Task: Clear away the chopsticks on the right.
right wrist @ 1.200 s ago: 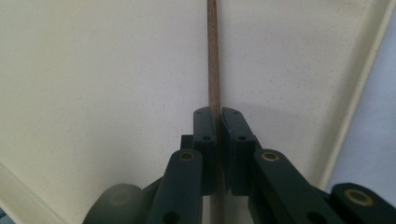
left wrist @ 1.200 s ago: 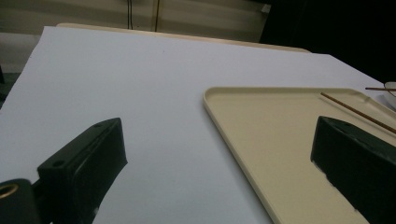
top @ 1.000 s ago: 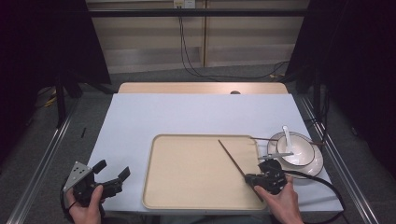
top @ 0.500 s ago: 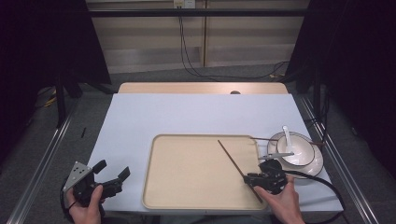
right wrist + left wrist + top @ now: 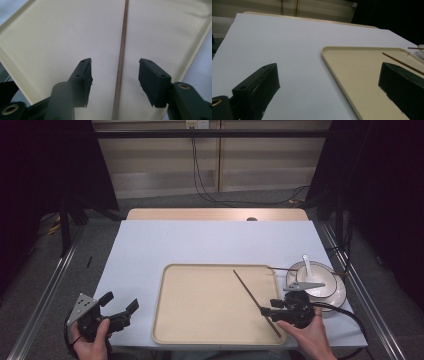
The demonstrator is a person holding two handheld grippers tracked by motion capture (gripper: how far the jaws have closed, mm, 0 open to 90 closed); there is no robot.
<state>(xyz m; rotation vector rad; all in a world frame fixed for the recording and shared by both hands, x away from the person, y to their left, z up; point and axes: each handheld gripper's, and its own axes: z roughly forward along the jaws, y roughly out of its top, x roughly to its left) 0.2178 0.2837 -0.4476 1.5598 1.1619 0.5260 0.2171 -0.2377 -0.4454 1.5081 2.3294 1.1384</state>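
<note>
A thin brown stick (image 5: 251, 294) lies slantwise on the right half of the beige tray (image 5: 200, 320). My right gripper (image 5: 268, 313) sits low over the stick's near end. In the right gripper view the stick (image 5: 123, 45) runs between the two black jaws; the right gripper (image 5: 115, 63) is open, its jaws have just been opening, and neither pad touches the stick. My left gripper (image 5: 121, 301) rests open on the white table left of the tray, nothing between its jaws. From the left gripper (image 5: 329, 72) I see the tray (image 5: 362, 75) and the stick (image 5: 399, 61).
A white bowl (image 5: 327, 287) holding a white spoon (image 5: 307, 265) stands on a plate at the table's right edge. A second thin stick (image 5: 282, 268) lies from the tray's far right corner towards the bowl. Cables trail off the table's right side.
The right gripper's jaws have spread apart, and the stick now lies loose on the tray between them. Both hands have kept their places.
</note>
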